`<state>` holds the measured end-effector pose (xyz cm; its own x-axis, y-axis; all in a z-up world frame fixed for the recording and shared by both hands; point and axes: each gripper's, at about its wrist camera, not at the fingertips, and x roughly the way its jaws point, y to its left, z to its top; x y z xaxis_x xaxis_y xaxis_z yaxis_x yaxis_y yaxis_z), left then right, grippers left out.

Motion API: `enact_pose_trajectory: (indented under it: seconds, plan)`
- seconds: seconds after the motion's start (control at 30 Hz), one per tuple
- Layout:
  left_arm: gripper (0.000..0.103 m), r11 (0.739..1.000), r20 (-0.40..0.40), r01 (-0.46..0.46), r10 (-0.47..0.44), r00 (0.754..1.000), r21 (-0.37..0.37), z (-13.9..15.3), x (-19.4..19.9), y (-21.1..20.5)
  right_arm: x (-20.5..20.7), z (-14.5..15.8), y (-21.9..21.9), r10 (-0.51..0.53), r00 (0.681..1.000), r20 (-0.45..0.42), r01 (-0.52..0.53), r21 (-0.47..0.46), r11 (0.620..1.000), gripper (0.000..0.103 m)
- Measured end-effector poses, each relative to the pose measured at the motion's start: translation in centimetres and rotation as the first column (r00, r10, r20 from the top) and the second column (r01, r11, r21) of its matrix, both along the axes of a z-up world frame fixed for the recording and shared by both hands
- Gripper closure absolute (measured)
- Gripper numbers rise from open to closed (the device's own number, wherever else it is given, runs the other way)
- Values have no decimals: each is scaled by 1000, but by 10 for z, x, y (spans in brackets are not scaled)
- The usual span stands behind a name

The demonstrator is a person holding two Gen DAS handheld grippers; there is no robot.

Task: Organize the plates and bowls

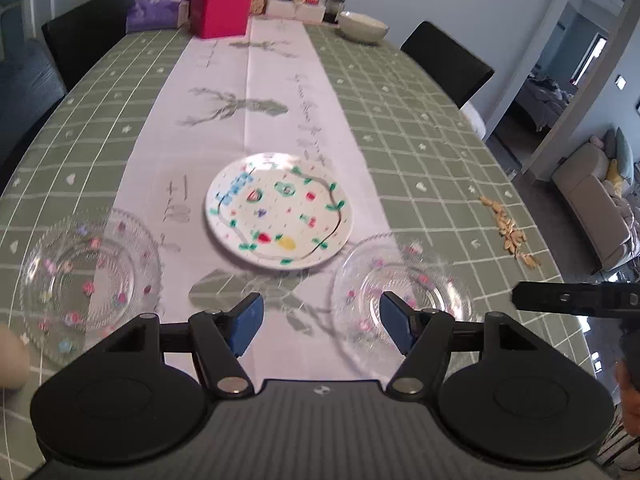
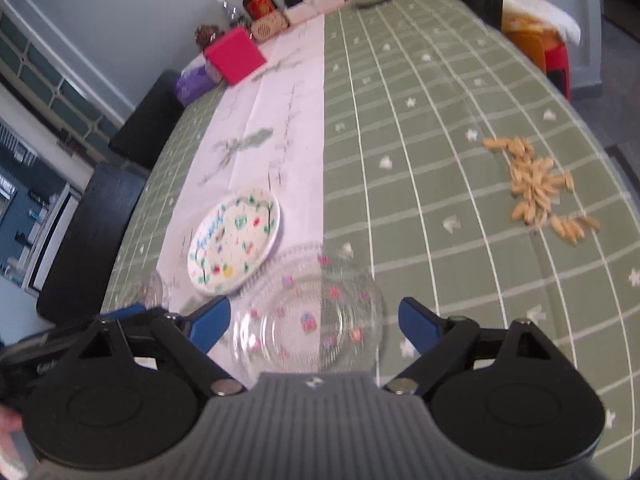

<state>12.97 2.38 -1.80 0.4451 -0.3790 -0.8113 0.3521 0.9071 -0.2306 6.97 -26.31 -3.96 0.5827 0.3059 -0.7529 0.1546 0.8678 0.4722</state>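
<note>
We see both claws spread wide, gripping nothing. Right claw [image 2: 314,322] hovers over a clear glass plate [image 2: 310,320], round, beaded rim, floral dots, lying between its fingers. Left claw [image 1: 320,326]: painted ceramic plate [image 1: 279,210] just beyond, second glass plate [image 1: 90,274] near-left. All flat on the checked-cloth bench [image 1: 420,128]; grey-green bowl [image 1: 363,26] far end.

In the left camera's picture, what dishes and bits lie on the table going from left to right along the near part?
Left glass plate → painted white plate → right glass plate → scattered seeds.
</note>
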Motion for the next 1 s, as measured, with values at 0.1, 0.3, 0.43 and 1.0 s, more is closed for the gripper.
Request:
enact_pose_trajectory:
  seconds: [0.1,0.3,0.43,1.0]
  plan:
    - [31,998,-84,-56,55,995,-12,5,-13,21,-30,9,1,33,999,23,-33,24,999,15]
    - [33,995,-80,-95,93,992,-19,22,-65,43,-73,14,8,58,998,-16,-55,163,985,32]
    - [38,997,-27,-80,79,996,-7,24,-90,35,-86,19,24,89,995,-33,-86,91,992,43]
    - [77,982,-28,-63,69,997,179,2,-106,13,-96,-3,72,160,983,-86,-165,-57,985,72]
